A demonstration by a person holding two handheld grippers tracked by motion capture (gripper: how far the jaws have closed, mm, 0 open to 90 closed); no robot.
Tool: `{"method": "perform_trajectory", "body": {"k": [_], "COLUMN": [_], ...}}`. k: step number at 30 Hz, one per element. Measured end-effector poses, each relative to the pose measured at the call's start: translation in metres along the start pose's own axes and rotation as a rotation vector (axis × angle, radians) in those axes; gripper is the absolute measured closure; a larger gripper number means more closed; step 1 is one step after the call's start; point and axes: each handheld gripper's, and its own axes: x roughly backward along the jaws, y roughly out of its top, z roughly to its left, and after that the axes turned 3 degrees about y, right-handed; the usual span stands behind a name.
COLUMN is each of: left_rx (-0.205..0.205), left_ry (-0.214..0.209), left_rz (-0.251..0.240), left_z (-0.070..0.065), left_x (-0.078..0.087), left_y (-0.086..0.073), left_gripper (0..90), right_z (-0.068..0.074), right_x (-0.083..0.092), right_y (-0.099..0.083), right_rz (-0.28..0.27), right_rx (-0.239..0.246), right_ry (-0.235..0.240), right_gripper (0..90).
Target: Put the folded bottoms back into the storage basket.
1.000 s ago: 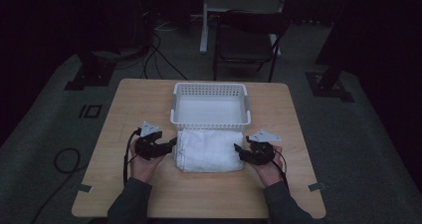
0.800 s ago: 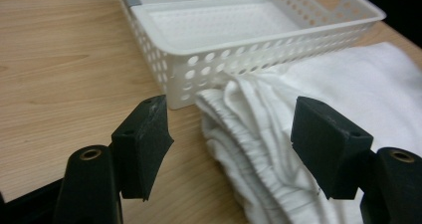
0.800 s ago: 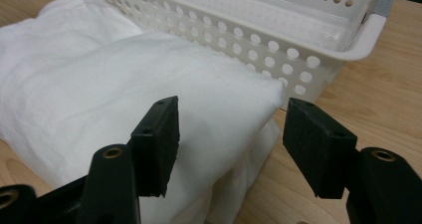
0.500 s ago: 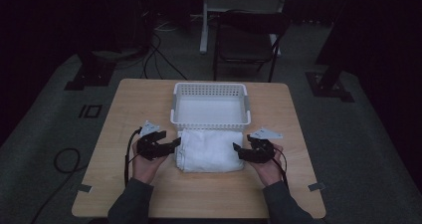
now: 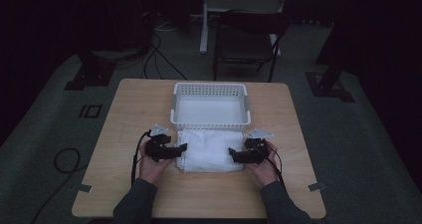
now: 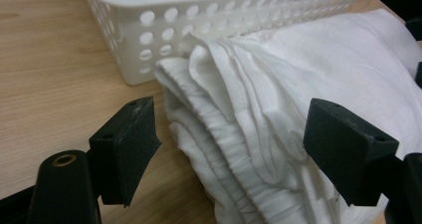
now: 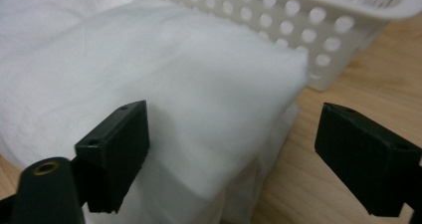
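A folded white cloth lies on the wooden table, right in front of a white perforated basket. My left gripper sits at the cloth's left end and my right gripper at its right end. Both have just been opening their jaws. In the left gripper view, the cloth's layered edge lies between the spread jaws of the left gripper, pads clear of it, with the basket behind. In the right gripper view, the cloth's corner sits between the wide jaws of the right gripper, beside the basket.
The basket stands at the table's far middle, with nothing visible in it. Bare wood stretches left and right of the cloth. A dark chair stands behind the table, and cables run across the floor at the left.
The jaws of both grippers stand wider apart than before at the cloth's two ends. The left hand has sunk slightly. The cloth lies in the same spot.
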Motion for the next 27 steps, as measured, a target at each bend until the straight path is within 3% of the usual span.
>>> {"method": "perform_trajectory", "body": {"k": [7, 10, 14, 19, 25, 27], "left_rx": [0.005, -0.016, -0.016, -0.006, 0.074, 0.079], "left_ry": [-0.046, -0.041, -0.024, -0.046, -0.130, -0.139], "left_rz": [-0.040, -0.008, 0.021, 0.061, 0.107, 0.112], "left_z": [-0.004, -0.008, -0.010, -0.005, 0.008, 0.009], "left_x": [0.005, -0.003, -0.016, -0.024, -0.035, -0.036], "left_y": [0.000, -0.001, -0.005, -0.008, -0.015, -0.016], "left_gripper": [19.4, 17.5, 14.6, 11.9, 9.2, 9.1], "right_z": [-0.002, -0.003, -0.005, -0.011, -0.014, -0.015], "right_x": [-0.002, -0.005, -0.010, -0.019, -0.025, -0.026], "right_y": [-0.002, -0.003, -0.004, -0.007, -0.010, -0.011], "right_rz": [-0.006, -0.001, 0.007, 0.031, 0.060, 0.066], "right_rx": [-0.031, -0.043, -0.061, -0.111, -0.159, -0.167], "right_ry": [0.017, 0.028, 0.037, 0.068, 0.101, 0.110], "right_gripper": [13.7, 13.8, 13.5, 11.0, 10.6, 10.6]}}
